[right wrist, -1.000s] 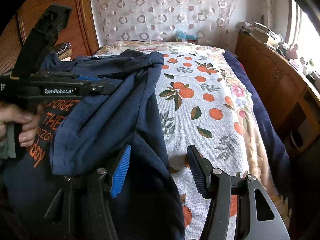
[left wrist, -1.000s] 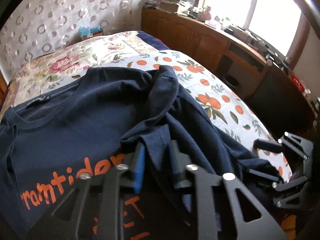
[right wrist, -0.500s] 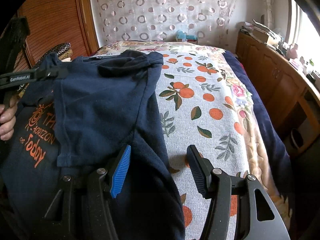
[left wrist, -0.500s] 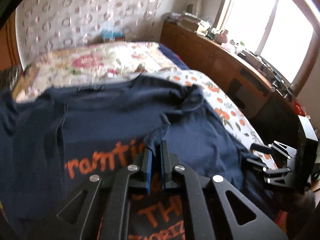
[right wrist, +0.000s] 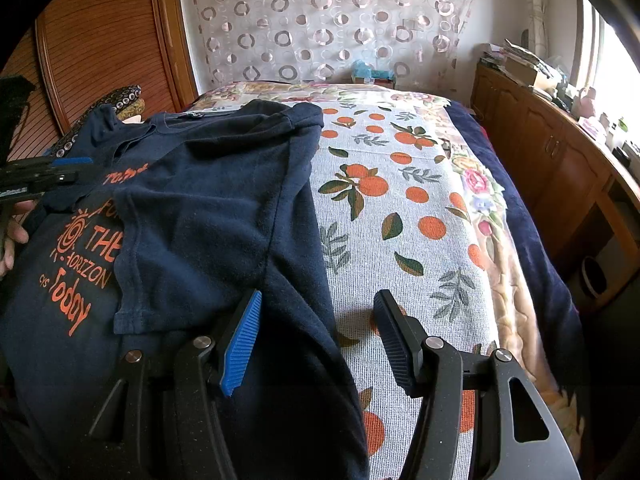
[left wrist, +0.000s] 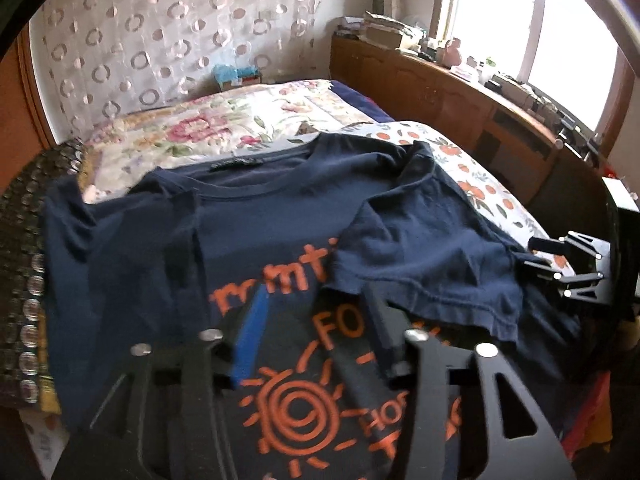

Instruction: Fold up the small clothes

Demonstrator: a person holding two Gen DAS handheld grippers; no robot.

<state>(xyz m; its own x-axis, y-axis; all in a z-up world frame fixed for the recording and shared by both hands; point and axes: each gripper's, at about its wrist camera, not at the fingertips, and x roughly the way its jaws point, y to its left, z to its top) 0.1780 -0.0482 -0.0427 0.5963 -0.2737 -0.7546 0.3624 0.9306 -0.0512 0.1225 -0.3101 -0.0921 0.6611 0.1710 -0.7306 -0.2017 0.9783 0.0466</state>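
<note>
**Sleeve folded in, my tongs let go**

The blue T-shirt lies flat on the bed, along its left edge, neck away from me. Its right sleeve is folded over the orange print. My left tongs have just been opening and hold nothing; the sleeve hem lies just past them. My right tongs are wide open, over the shirt's right edge, holding nothing. The left is nearer the sleeve.

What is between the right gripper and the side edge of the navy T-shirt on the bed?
Nothing visible. The right gripper is open right at the navy T-shirt, whose side edge lies bare on the orange-print bedcover between its fingers.
</note>
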